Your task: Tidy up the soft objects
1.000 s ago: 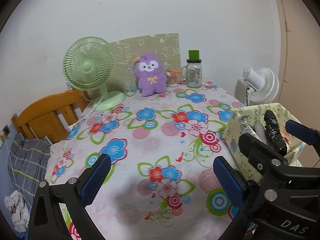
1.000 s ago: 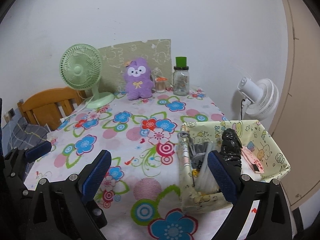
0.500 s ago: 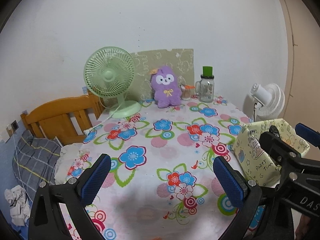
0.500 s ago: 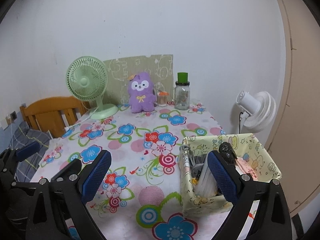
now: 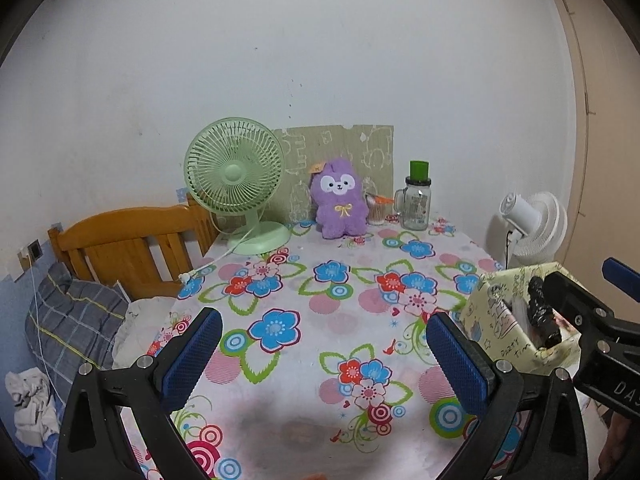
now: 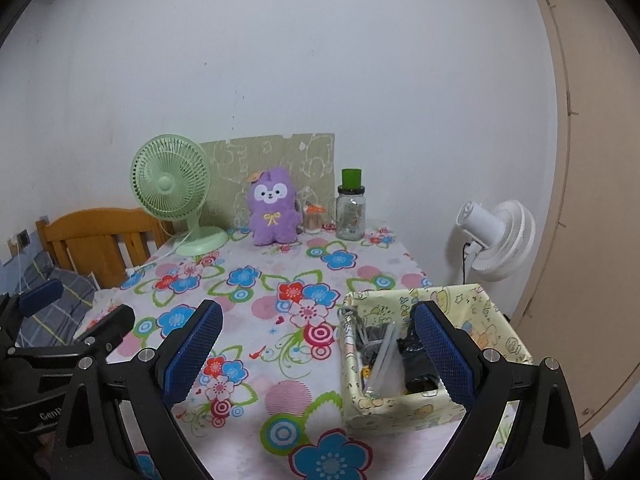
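Left wrist view: left gripper (image 5: 324, 354) in the foreground, blue-padded fingers (image 5: 192, 358) spread wide, nothing between them, hanging over the near edge of the worktop (image 5: 304, 332).
Right wrist view: right gripper (image 6: 318, 354) likewise spread wide and empty; its right finger (image 6: 440, 356) overlaps the basket in the picture, contact cannot be told.
Cross-check: each gripper shows at the edge of the other's view, left one low left, right one low right.
Worktop: floral cloth, blue, red and pink flowers; middle stretch bare.
Basket: pale yellow cartoon-print fabric basket (image 6: 404, 412) at the near right corner of the worktop, by the right gripper; holds a black crumpled item (image 6: 416, 364) and clear straw-like sticks (image 6: 382, 360); the rest is too cluttered to tell.
Task item: purple plush toy (image 5: 340, 200) sits upright at the far edge of the worktop, facing the cameras, well apart from both grippers and from the basket.
Beside plush, left: green desk fan (image 5: 236, 180), its white cord trailing off the worktop's left side.
Beside plush, right: small cup with orange lid (image 5: 376, 210), then glass jar mug with green cap (image 5: 416, 200).
Behind plush: green patterned board (image 5: 344, 152) leaning on the wall.
Off worktop, right: white fan (image 6: 496, 240).
Off worktop, left: wooden headboard (image 5: 128, 244), plaid pillow (image 5: 68, 320).
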Demonstrator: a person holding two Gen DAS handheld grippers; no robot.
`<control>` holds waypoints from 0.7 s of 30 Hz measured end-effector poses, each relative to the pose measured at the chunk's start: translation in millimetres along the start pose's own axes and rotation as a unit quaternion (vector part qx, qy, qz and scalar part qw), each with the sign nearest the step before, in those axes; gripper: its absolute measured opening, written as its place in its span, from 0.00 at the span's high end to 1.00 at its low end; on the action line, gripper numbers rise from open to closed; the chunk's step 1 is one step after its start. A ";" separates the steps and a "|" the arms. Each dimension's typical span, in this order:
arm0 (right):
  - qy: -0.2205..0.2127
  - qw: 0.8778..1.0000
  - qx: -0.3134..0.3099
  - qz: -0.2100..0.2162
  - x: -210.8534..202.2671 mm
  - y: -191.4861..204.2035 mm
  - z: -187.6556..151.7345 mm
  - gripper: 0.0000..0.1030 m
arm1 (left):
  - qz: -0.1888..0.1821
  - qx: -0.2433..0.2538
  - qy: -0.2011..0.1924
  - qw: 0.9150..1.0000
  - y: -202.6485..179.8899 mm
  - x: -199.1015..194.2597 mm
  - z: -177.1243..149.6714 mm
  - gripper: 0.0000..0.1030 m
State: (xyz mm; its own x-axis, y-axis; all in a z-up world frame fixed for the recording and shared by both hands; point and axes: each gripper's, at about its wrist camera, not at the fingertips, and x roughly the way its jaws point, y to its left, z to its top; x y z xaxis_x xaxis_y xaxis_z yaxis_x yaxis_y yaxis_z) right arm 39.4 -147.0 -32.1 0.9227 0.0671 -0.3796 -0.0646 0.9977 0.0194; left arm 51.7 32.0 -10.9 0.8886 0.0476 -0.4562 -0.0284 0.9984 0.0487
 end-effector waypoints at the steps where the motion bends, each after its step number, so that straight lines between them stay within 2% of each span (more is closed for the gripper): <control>1: -0.001 1.000 0.000 0.001 -1.6 -1.0 0.2 0.04 | -0.001 -0.002 -0.001 1.000 0.5 -1.3 0.2 0.00; 4: -0.006 1.000 0.000 -0.001 -4.9 -2.1 1.6 0.01 | -0.006 -0.001 -0.005 1.000 -1.4 -5.1 0.6 0.00; 21: -0.018 1.000 -0.001 -0.002 -11.5 -6.9 3.2 0.00 | -0.011 -0.005 -0.014 1.000 -2.8 -10.9 4.0 0.00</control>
State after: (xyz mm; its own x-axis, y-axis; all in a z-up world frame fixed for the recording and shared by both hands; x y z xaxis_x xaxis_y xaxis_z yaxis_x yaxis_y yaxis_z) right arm 30.5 -154.7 -24.9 0.9360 0.0637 -0.3462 -0.0617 0.9980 0.0168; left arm 43.9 28.6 -2.6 0.9011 0.0247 -0.4329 -0.0130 0.9995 0.0299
